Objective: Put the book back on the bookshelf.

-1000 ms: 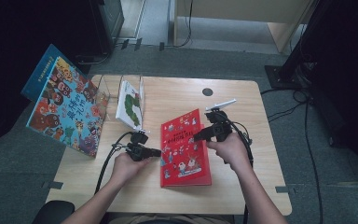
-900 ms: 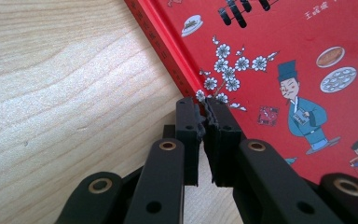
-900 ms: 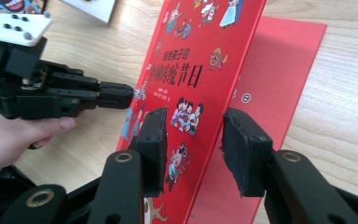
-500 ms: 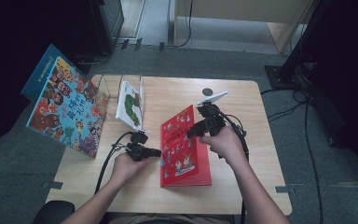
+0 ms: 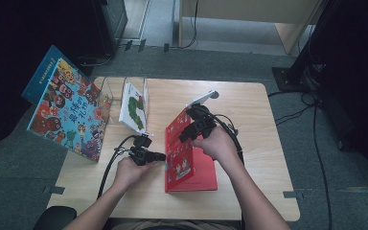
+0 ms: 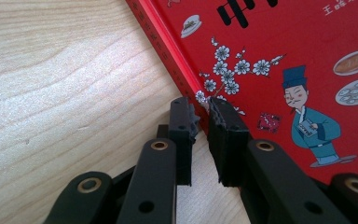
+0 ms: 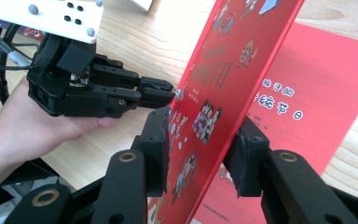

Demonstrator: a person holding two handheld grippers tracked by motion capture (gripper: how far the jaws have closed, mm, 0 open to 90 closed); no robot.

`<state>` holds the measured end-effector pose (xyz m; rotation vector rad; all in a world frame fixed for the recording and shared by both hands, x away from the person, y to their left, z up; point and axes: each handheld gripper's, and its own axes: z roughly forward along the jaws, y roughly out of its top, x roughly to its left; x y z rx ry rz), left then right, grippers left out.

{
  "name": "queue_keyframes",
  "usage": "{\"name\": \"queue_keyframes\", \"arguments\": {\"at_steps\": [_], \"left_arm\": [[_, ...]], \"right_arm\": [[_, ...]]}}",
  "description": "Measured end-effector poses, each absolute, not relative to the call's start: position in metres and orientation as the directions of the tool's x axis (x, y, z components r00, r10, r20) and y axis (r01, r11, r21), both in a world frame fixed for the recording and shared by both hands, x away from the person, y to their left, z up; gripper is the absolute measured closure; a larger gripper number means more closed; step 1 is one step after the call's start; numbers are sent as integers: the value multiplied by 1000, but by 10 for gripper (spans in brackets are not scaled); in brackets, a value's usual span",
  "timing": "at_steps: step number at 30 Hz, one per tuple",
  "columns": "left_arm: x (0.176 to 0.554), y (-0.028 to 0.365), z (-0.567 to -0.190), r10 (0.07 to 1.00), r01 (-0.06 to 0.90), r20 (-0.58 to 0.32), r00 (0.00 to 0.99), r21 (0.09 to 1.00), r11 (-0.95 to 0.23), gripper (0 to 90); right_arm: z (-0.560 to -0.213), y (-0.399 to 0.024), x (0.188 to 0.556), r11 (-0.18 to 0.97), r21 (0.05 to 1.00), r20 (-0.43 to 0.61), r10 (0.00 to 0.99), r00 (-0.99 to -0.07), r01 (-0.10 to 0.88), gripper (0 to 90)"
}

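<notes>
A red picture book (image 5: 202,178) lies on the wooden table (image 5: 254,120) in the high view. Its front cover (image 5: 176,149) stands steeply up from the spine at the left. My right gripper (image 5: 184,136) is shut on that cover; in the right gripper view the cover (image 7: 233,70) runs between the pads of my right gripper (image 7: 200,140), above the red first page (image 7: 317,93). My left gripper (image 5: 165,156) lies low at the book's spine side. Its jaws have just been opening. In the left gripper view a narrow gap splits my left gripper (image 6: 203,109) at the cover's edge (image 6: 284,46), nothing between.
A large colourful book (image 5: 69,112) leans at the table's left edge. A white picture book (image 5: 134,108) stands in a clear holder at the back left. Black cables (image 5: 112,163) trail from both grippers. Bare wood lies right of the red book.
My right gripper has moved left and upward with the red cover, swinging it from nearly flat to steeply raised. The left hand has stayed at the spine.
</notes>
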<state>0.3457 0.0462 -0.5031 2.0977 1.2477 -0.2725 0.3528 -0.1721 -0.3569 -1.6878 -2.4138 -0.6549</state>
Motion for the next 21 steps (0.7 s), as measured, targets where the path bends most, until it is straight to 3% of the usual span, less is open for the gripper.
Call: {"name": "queue_keyframes", "arguments": {"at_steps": [9,12,21], "left_arm": [[346,47,-502,699,836,-488,523,450,-312,718],[346,46,-502,688,842,-509,517,445,-304,646],[347,47,-501,681,856,-535,499,428,-291,594]], "right_arm": [[-363,-165,360,274,252,351,868,-351,928,666],[-366,-162,363,264,239,356,871,-337,934,665],[-374,-154,370,265,213,356,875,-327,940,718]]}}
